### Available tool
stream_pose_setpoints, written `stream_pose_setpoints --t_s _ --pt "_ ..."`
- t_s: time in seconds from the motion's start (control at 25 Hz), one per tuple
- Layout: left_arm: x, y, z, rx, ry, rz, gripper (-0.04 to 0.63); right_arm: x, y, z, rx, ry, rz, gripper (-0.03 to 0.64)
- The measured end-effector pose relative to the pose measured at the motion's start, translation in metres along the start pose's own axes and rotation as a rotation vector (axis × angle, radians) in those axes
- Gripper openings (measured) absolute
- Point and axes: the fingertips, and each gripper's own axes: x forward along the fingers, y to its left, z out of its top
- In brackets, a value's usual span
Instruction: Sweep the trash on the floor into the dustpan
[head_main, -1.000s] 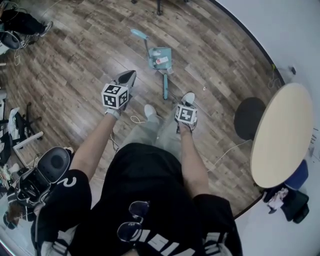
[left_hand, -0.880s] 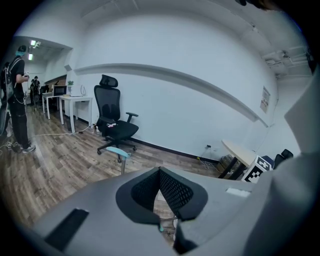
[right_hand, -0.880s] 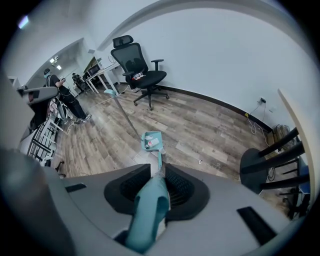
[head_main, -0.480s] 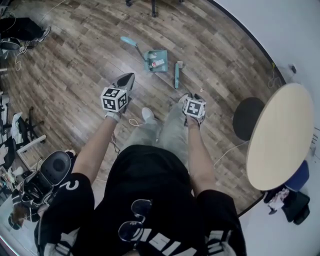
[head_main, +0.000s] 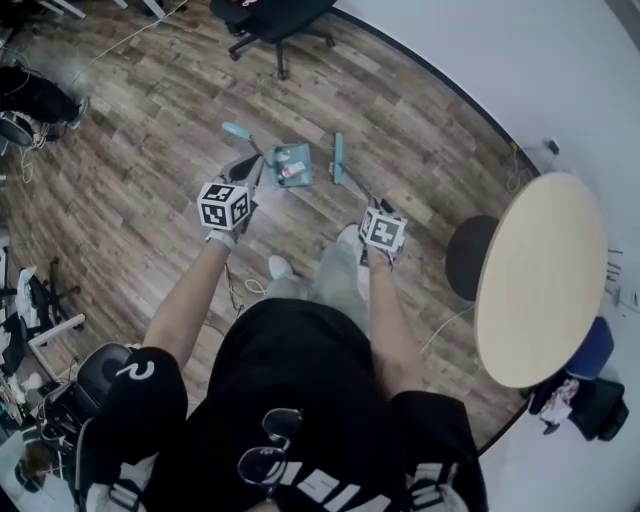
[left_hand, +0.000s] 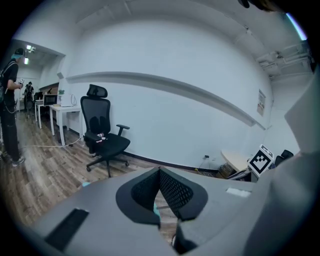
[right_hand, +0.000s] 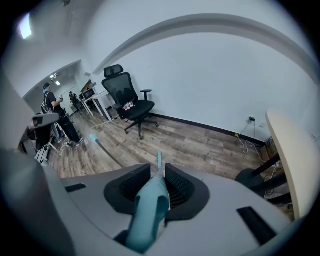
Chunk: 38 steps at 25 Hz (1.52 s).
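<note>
A teal dustpan (head_main: 290, 164) stands on the wood floor with red and white trash (head_main: 291, 171) in it; its teal-tipped handle (head_main: 237, 131) rises to the upper left. My left gripper (head_main: 251, 163) hangs right beside that handle, its jaws shut at the tips; in the left gripper view (left_hand: 160, 172) only a sliver of teal shows behind them. My right gripper (head_main: 373, 206) is shut on the teal broom handle (right_hand: 150, 210). The broom head (head_main: 338, 158) lies just right of the dustpan.
A black office chair (head_main: 270, 15) stands by the far wall. To my right are a round beige table (head_main: 545, 270) and a dark round stool (head_main: 468, 255). A cable (head_main: 455, 315) trails on the floor. Bags and gear lie at the left; a person (left_hand: 7, 110) stands far off.
The broom head has swung from the near side of the dustpan round to its right side. My left gripper has come up beside the dustpan's handle. The head view has tilted toward the wall.
</note>
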Motion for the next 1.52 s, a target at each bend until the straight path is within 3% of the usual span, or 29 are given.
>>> stream_pose_setpoints --t_s 0.28,0.56,1.0,1.52 --pt "0.026 -0.025 0.062 0.06 -0.072 -0.054 -0.003 -0.036 -0.024 0.088 0.003 -0.194 -0.042 0.086" --pt "0.046 -0.035 0.082 0.086 -0.077 -0.063 -0.003 -0.046 -0.044 0.116 0.025 -0.225 -0.047 0.086" --pt "0.085 -0.052 0.088 0.09 -0.052 -0.042 -0.003 -0.025 -0.097 0.122 0.036 -0.19 -0.05 0.086" --pt "0.149 -0.105 0.074 0.069 -0.003 -0.045 -0.003 0.009 -0.199 0.09 0.085 -0.042 -0.089 0.086"
